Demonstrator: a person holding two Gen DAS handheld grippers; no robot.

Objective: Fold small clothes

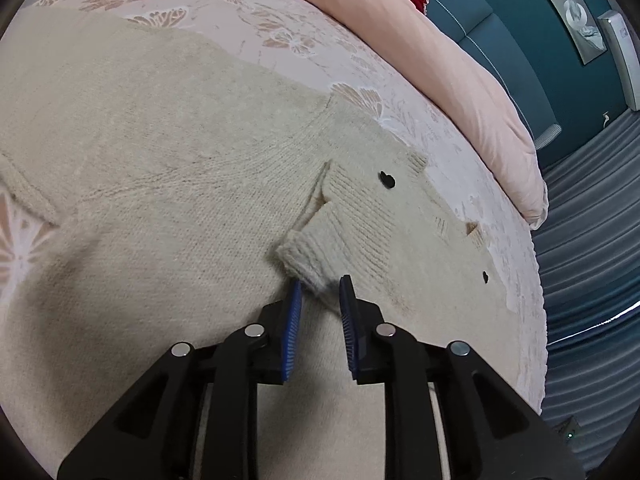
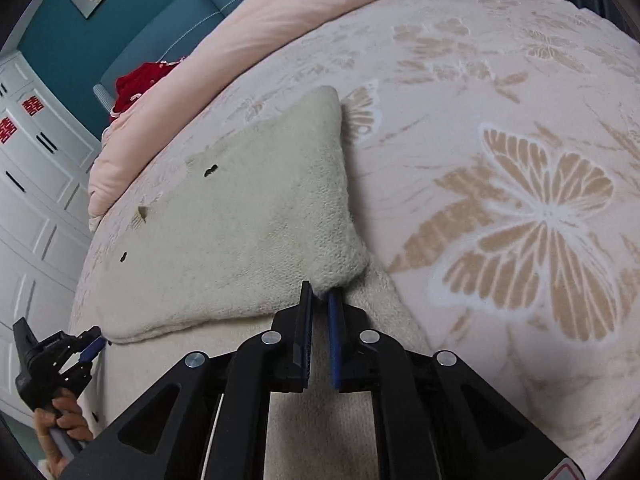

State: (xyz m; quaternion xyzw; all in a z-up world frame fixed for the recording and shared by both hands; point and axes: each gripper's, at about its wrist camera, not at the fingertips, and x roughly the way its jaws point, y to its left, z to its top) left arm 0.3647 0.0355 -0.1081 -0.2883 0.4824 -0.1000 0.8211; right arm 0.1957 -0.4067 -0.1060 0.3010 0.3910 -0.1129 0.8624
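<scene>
- The sweater [image 1: 160, 168] is spread flat on the blanket [image 2: 520, 80], so the bed works as a folding table.
- Left gripper [image 1: 320, 284] has pinched the ribbed cuff [image 1: 308, 256], jaws narrowed with knit bunched between the blue pads.
- Right gripper [image 2: 320, 292] is nearly closed on a corner of the sweater, a small tuft of knit between its pads.
- My guess: a grip at each end means one section gets folded over in one go.
- The cream knit is fuzzy, soft and floppy, with small black buttons [image 1: 387, 179]. The blanket is plush pink with raised butterflies.
</scene>
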